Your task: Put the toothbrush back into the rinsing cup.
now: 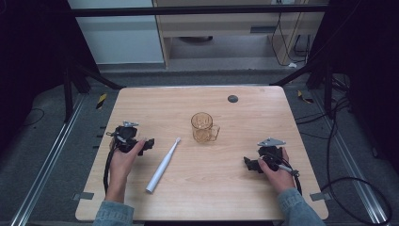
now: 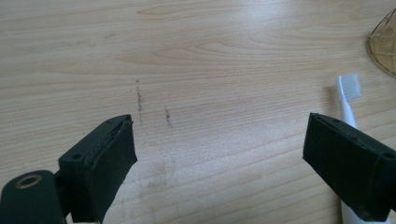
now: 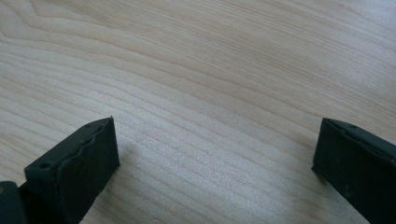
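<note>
Both grippers' jaws are being held apart, empty: the left gripper [image 1: 149, 142] beside the toothbrush [image 1: 163, 165], the right gripper [image 1: 248, 164] over bare desk [image 1: 226, 188].

- The toothbrush [image 1: 163, 165] lies slantwise on the table [image 1: 244, 197], left of centre.
- The mug [image 1: 203, 127] stands behind it, just right of its head.
- The left gripper [image 1: 149, 142] sits just left of the toothbrush.
- The right gripper [image 1: 248, 164] sits near the table's right edge, well apart from both.

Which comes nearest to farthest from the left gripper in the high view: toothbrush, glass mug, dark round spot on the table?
1. Toothbrush, just right of the left gripper.
2. Glass mug, mid-table.
3. Dark round spot, near the far edge.
</note>
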A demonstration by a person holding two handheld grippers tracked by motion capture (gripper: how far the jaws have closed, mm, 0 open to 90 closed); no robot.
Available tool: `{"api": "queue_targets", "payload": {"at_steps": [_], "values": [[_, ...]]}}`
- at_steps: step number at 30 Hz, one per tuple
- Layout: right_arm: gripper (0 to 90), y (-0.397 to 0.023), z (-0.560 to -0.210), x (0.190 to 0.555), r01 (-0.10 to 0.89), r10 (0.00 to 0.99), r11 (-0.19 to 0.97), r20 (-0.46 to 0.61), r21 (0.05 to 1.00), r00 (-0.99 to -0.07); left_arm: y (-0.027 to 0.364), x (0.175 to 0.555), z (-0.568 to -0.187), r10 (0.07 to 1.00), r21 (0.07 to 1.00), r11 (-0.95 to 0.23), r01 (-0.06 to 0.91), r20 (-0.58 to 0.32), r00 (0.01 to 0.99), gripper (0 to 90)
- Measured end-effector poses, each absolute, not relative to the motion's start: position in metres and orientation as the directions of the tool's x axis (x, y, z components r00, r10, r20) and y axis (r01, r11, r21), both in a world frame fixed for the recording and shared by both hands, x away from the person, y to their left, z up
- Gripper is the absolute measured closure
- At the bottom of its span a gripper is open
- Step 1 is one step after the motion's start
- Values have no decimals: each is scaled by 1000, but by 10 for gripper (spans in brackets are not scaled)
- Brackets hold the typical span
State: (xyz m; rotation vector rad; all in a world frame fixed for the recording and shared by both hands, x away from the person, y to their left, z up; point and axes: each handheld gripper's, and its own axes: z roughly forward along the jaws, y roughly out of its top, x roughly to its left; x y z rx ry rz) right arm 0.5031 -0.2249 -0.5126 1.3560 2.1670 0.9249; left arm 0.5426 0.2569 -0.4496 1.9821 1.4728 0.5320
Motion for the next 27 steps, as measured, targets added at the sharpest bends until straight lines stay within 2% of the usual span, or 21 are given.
{"api": "queue_targets", "payload": {"at_steps": [6, 12, 16, 27], "values": [[3, -225, -513, 503, 620, 899, 305, -4, 723, -437, 253, 544, -441, 941, 667, -215, 713, -56, 335, 88], [3, -225, -513, 503, 620, 899, 305, -4, 723, -438, 241, 544, -437, 926, 633, -281, 722, -18, 376, 72], [3, -225, -513, 503, 620, 899, 305, -4, 723, -437, 237, 541, -432, 914, 606, -348, 716, 50, 402, 69], [3, -225, -513, 503, 620, 899, 305, -4, 723, -438, 230, 527, -423, 895, 585, -397, 707, 76, 440, 67]]}}
